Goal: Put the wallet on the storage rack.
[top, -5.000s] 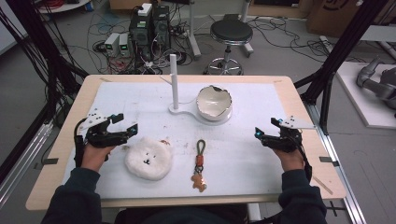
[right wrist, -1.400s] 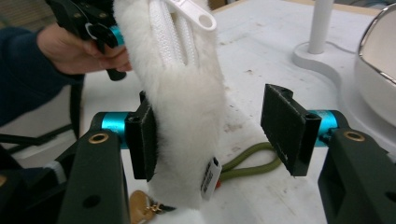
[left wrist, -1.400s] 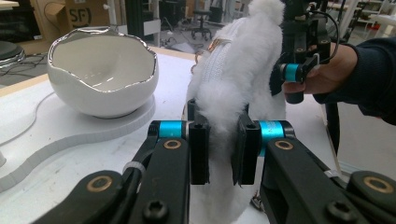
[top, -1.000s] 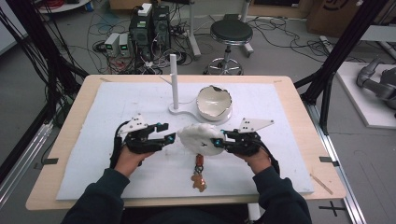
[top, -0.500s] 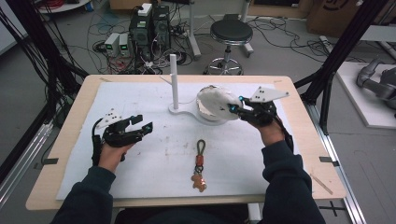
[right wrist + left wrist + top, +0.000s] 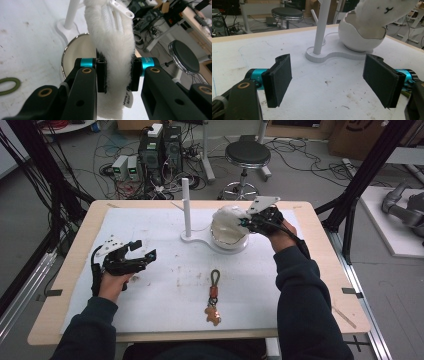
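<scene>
A white fluffy pouch (image 6: pixel 226 217) with a zip hangs over the white egg-shaped bowl (image 6: pixel 230 241) at the back of the table, its lower end inside the rim. My right gripper (image 6: pixel 248 223) is shut on it; in the right gripper view the pads (image 6: pixel 101 75) squeeze the fur of the pouch (image 6: pixel 112 37) above the bowl (image 6: pixel 75 52). My left gripper (image 6: pixel 145 251) hovers over the mat at the left. Its jaws have just been opening and stand wide with nothing between them (image 6: pixel 332 80). It faces the bowl (image 6: pixel 357 40) and the pouch (image 6: pixel 382 12).
A white post (image 6: pixel 186 205) rises from the flat base it shares with the bowl. A keychain (image 6: pixel 214 295) with a green loop and a gingerbread charm lies at the front centre of the white mat (image 6: pixel 165 285). A stool (image 6: pixel 246 155) and cables are on the floor behind.
The right gripper has carried the pouch from the middle of the table up and back to the bowl. The left gripper let go, opened and drew back to the left.
</scene>
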